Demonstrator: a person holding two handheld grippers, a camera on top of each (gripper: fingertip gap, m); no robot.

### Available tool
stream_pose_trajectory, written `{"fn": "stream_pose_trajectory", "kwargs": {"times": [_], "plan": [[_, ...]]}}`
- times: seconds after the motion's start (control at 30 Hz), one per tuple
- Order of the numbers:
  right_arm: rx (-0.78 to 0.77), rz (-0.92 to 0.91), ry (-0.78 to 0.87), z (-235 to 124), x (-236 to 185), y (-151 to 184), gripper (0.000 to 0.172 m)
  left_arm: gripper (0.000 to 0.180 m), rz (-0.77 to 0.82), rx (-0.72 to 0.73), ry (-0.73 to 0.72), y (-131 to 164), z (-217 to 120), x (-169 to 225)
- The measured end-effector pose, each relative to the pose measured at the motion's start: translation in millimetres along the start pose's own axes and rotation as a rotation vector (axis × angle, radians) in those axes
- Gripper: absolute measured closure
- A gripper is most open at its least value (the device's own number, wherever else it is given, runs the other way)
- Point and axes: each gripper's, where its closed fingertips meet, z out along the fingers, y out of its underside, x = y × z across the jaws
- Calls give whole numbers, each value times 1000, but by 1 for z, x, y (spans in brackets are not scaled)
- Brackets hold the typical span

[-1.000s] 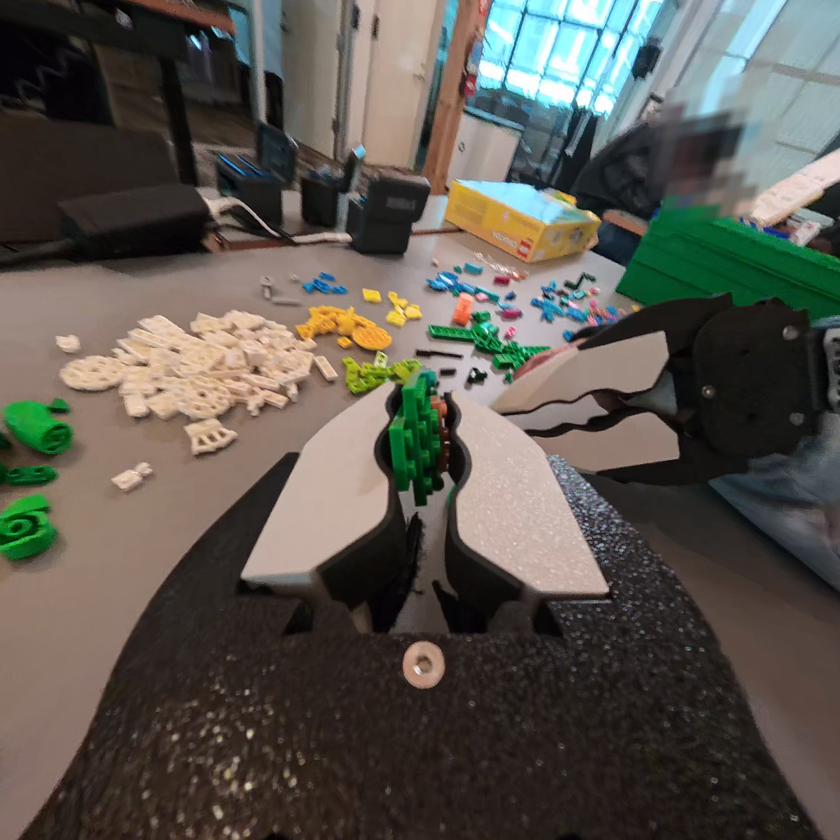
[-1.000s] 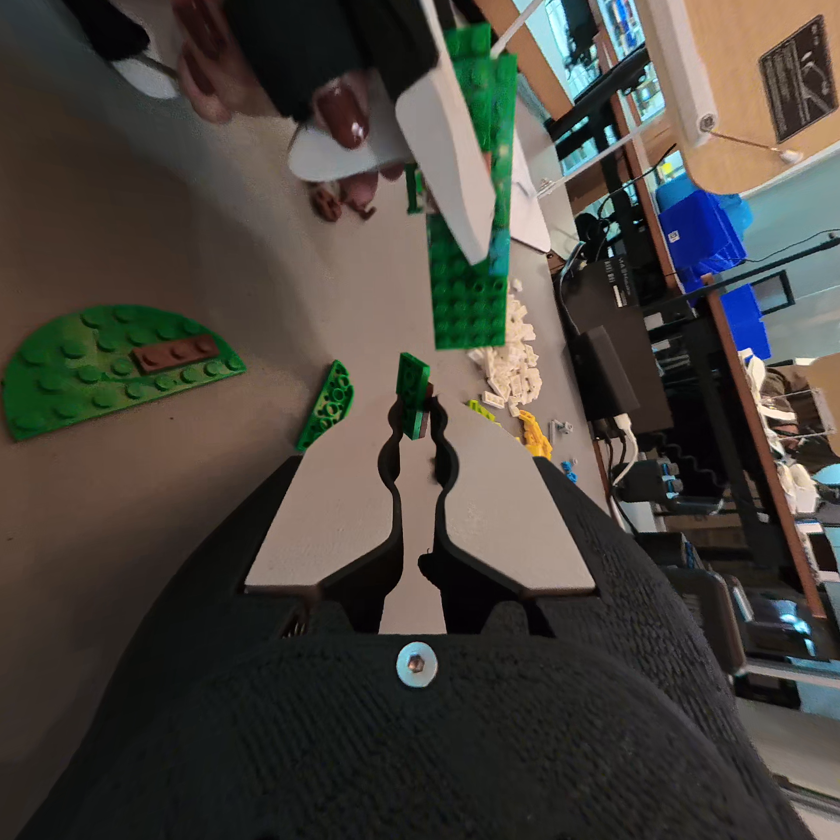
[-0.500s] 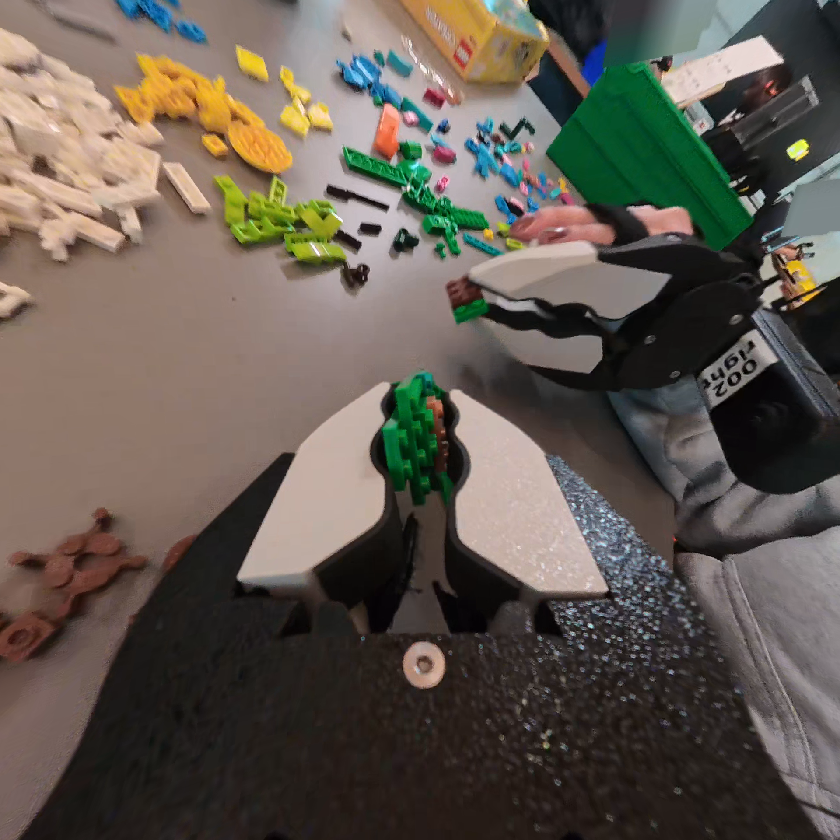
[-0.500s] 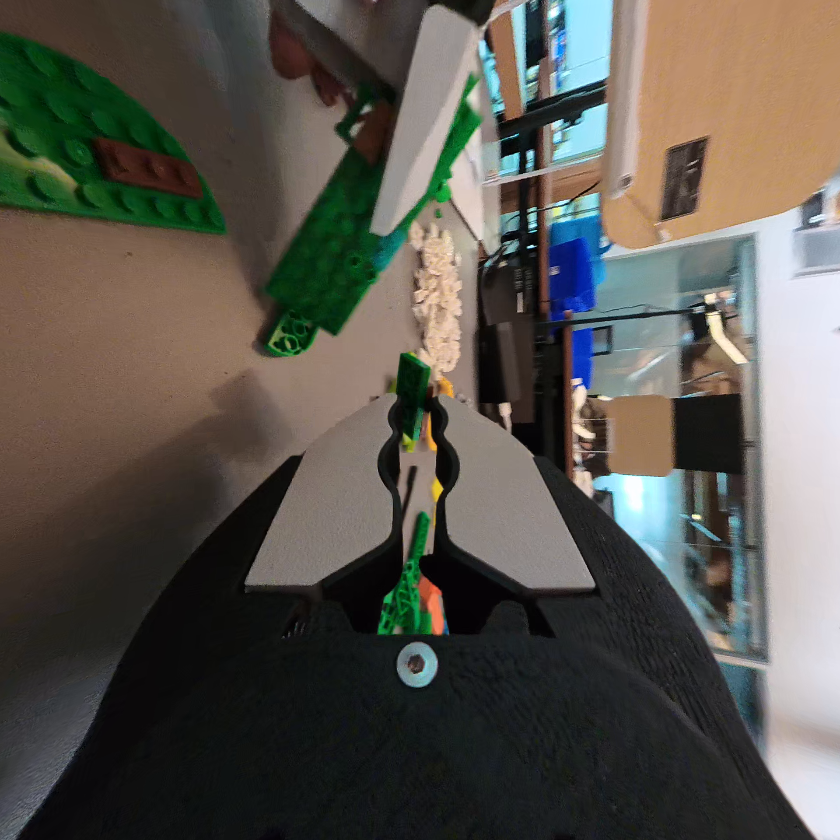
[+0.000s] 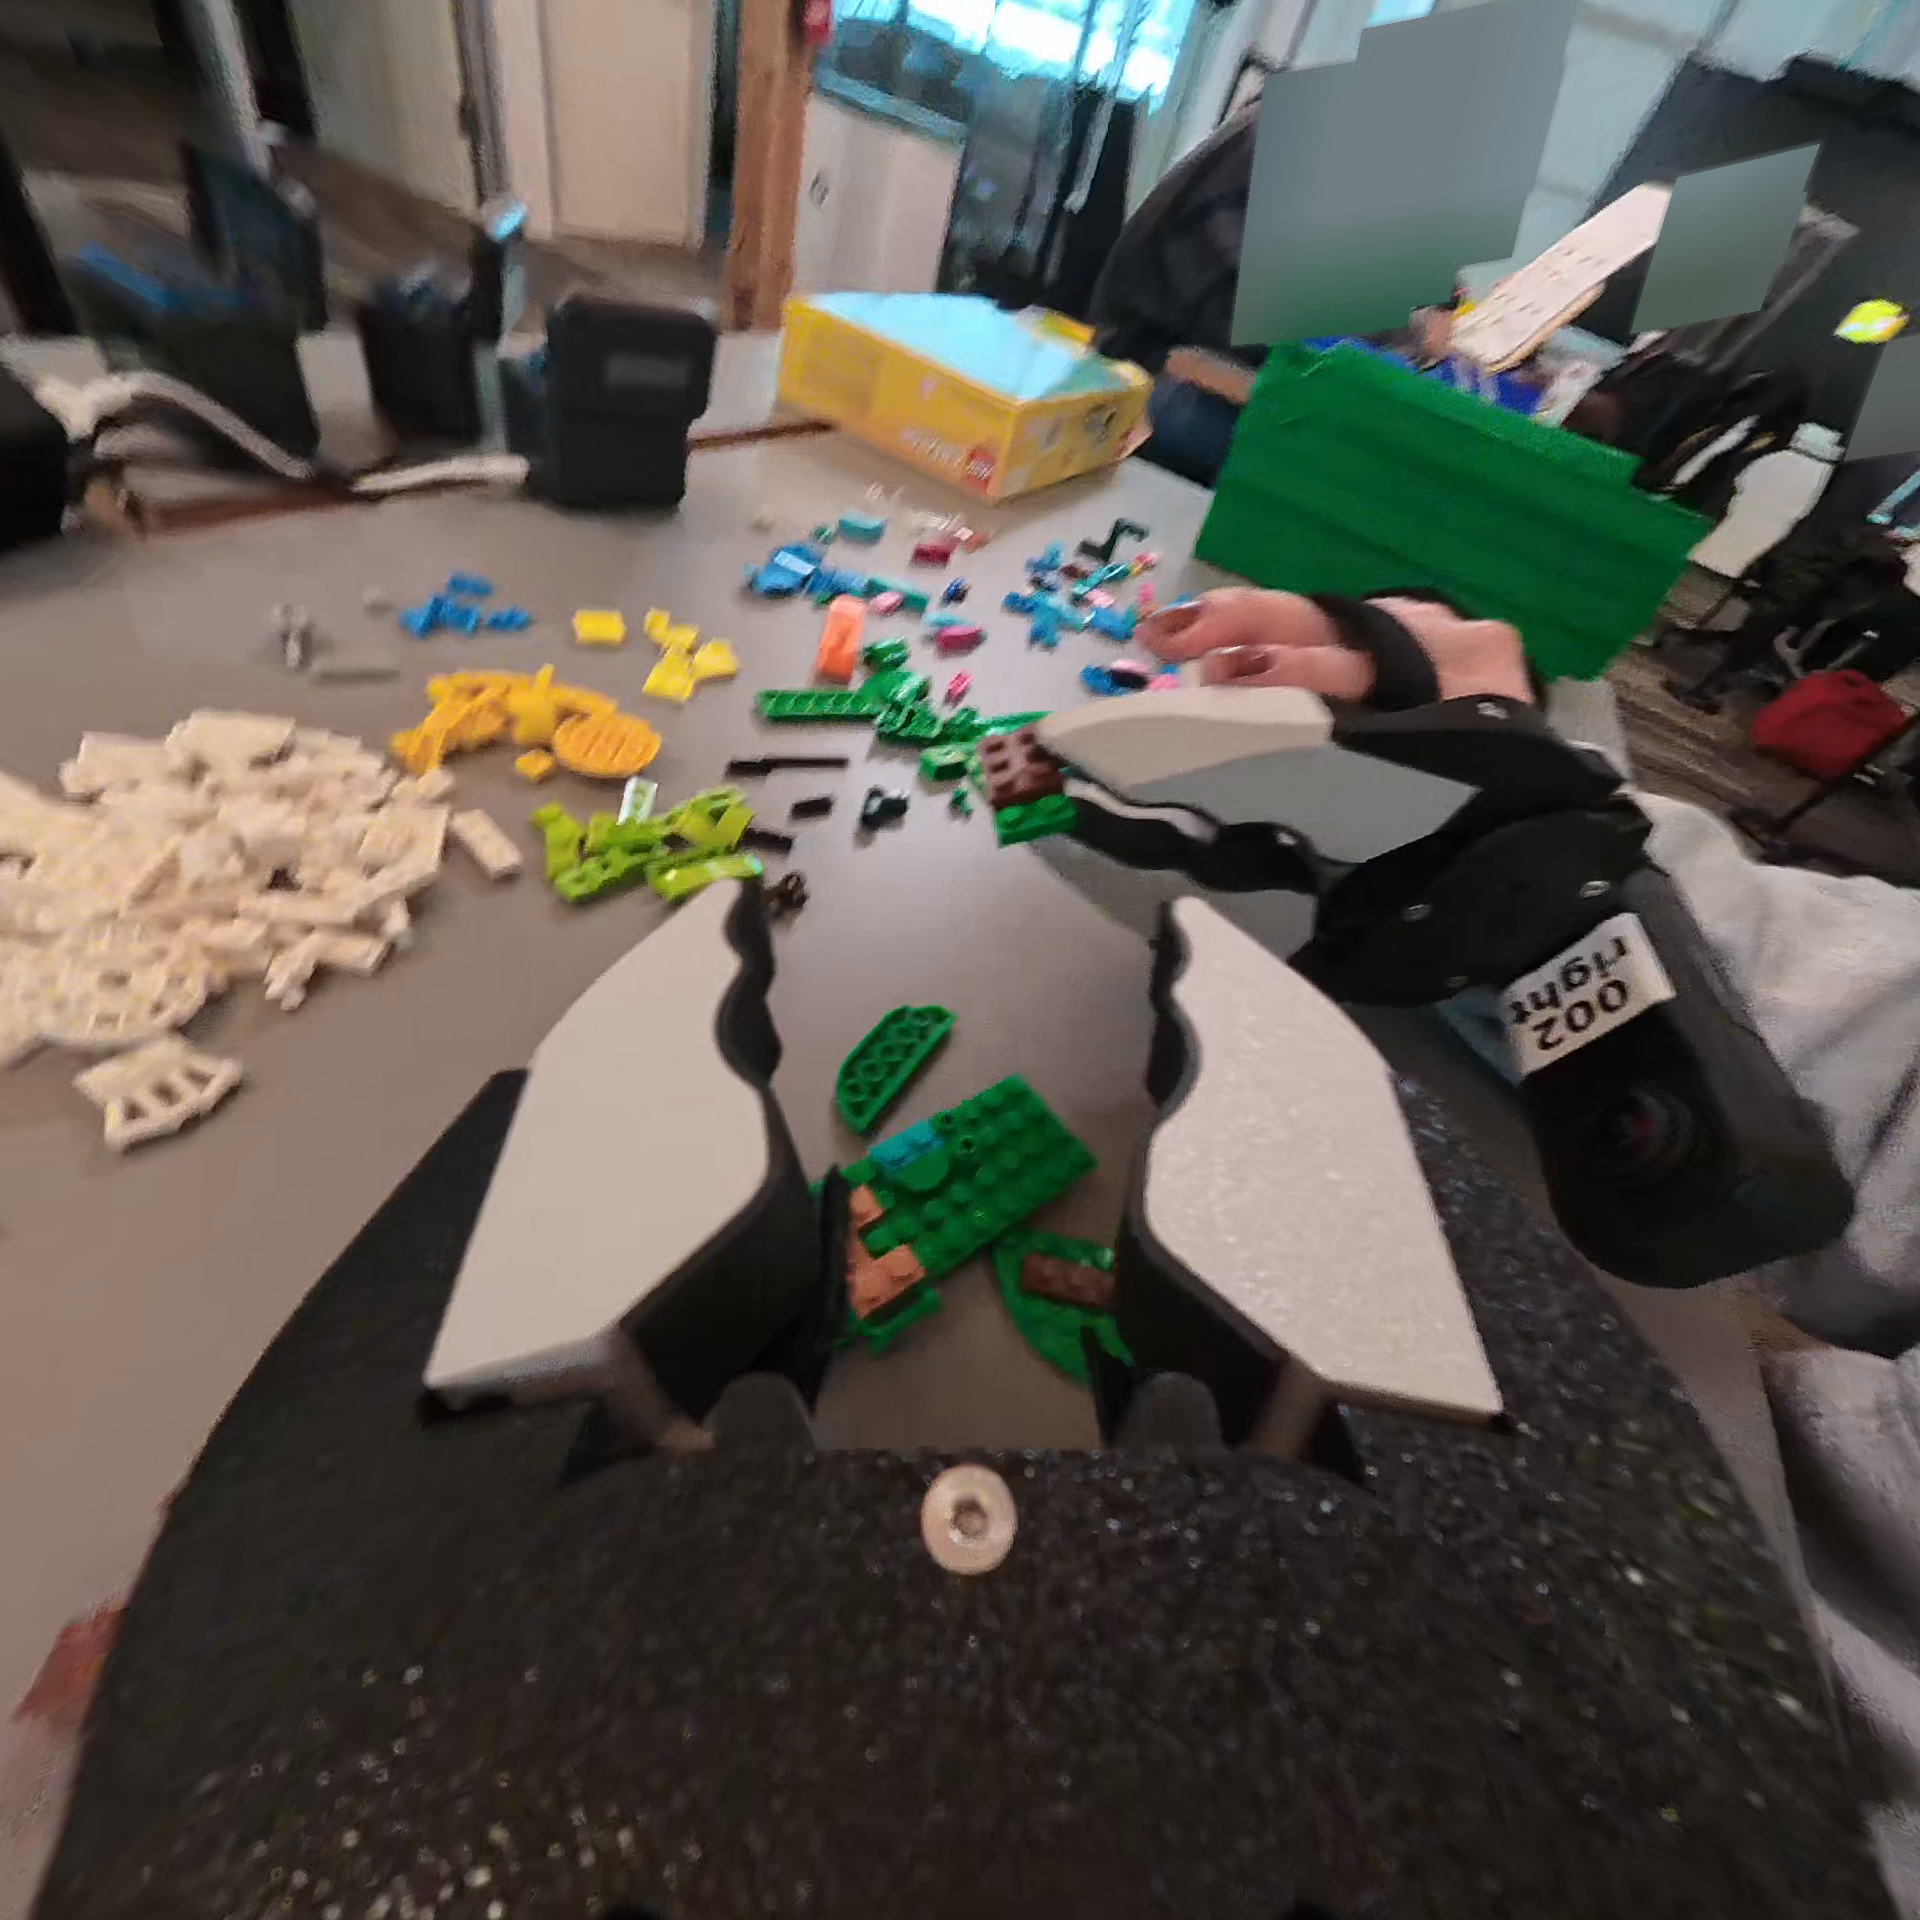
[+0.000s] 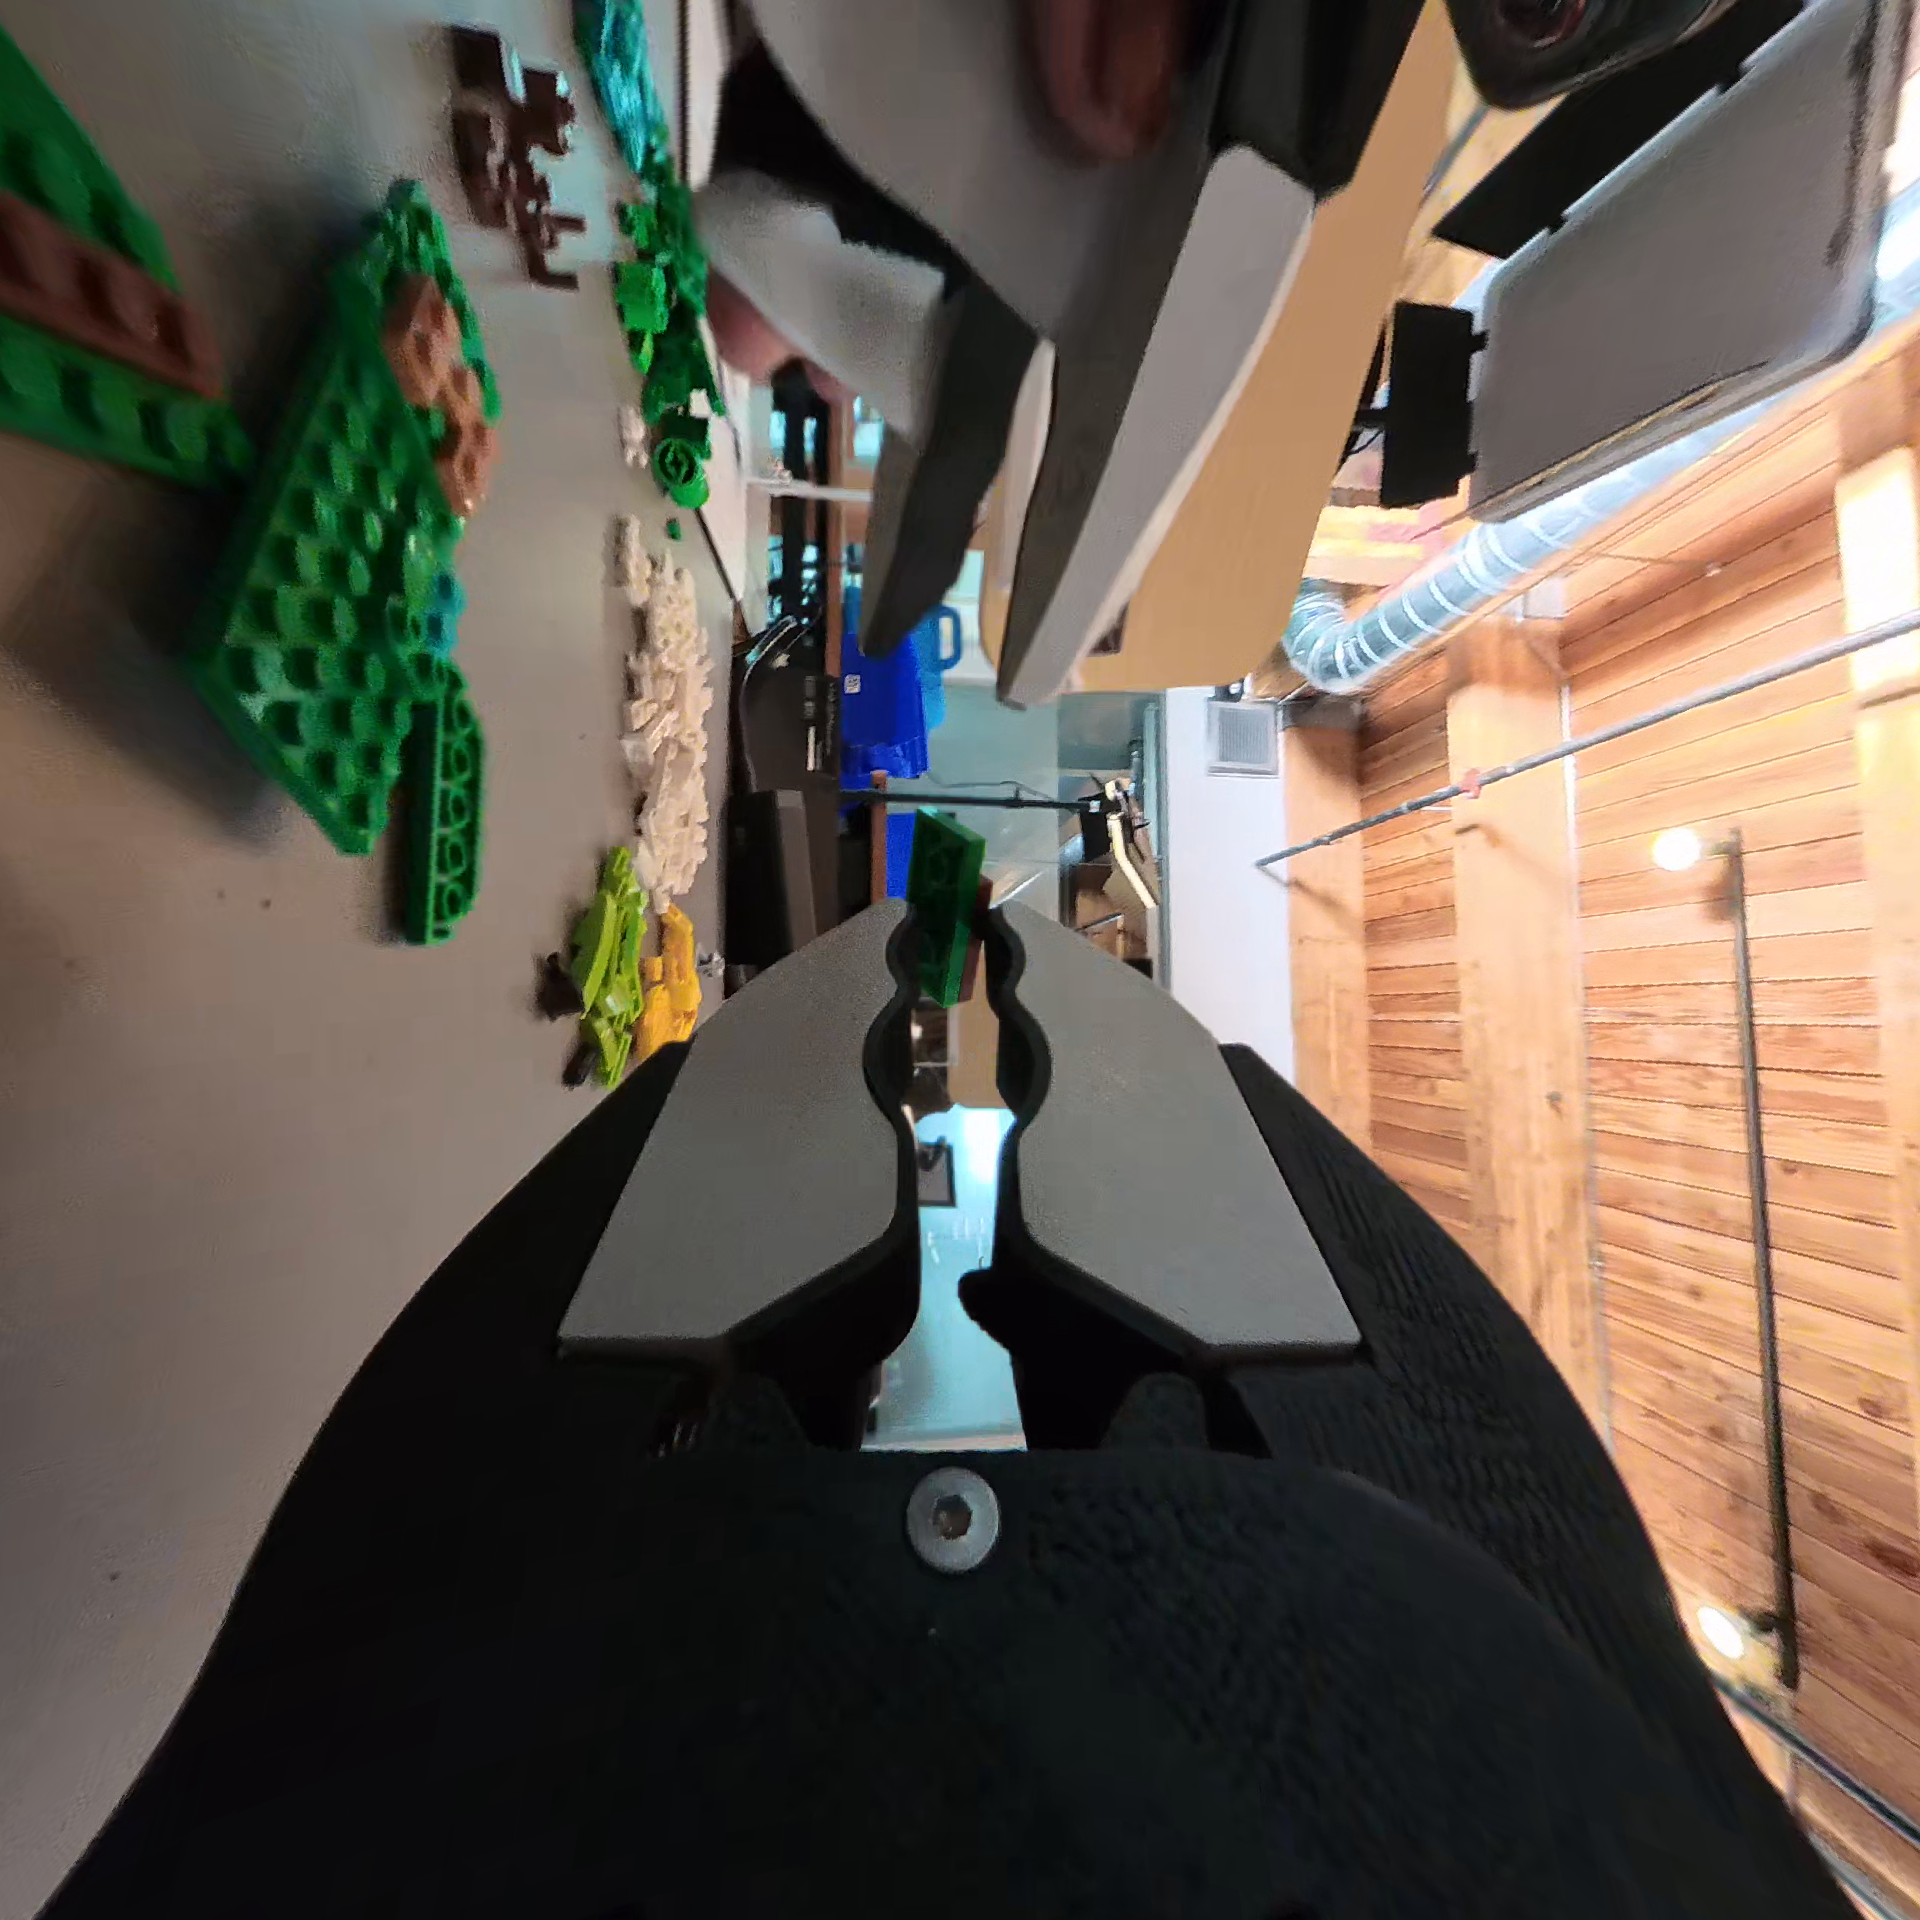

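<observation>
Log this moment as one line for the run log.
left gripper: open, above green plate assembly on table | right gripper: shut on small green-and-brown brick stack

A grey bench (image 5: pixel 260 1226) carries loose toy bricks sorted by colour. A heap of white pieces (image 5: pixel 197 883) lies at the left, with yellow pieces (image 5: pixel 540 717) beyond it and lime-green pieces (image 5: pixel 655 842) just beside those. Farther back are blue pieces (image 5: pixel 457 615), dark green strips (image 5: pixel 821 704), an orange piece (image 5: pixel 842 639) and a scatter of turquoise and pink bits (image 5: pixel 1070 613). A few small black pieces (image 5: pixel 784 767) sit near the middle. At the far edge stand a yellow cardboard box (image 5: pixel 956 395), a green crate (image 5: pixel 1444 509) and black cases (image 5: pixel 623 400). A wood-panelled wall (image 6: pixel 1662 935) shows in the right wrist view.
</observation>
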Motion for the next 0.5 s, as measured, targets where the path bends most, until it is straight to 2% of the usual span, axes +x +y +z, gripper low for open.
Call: {"fn": "stream_pose_trajectory", "kwargs": {"times": [0.1,0.3,0.4,0.5], "plan": [[32,-18,45,-1,7,-11,162,131,33,43,60,-5,-1,14],[85,-98,75,-2,7,-30,162,139,-89,33,177,-1,2,25],[83,-107,79,-1,7,-30,162,152,-76,20,174,2,2,26],[79,-102,95,-2,11,-29,162,148,-23,0,105,6,4,18]]}}
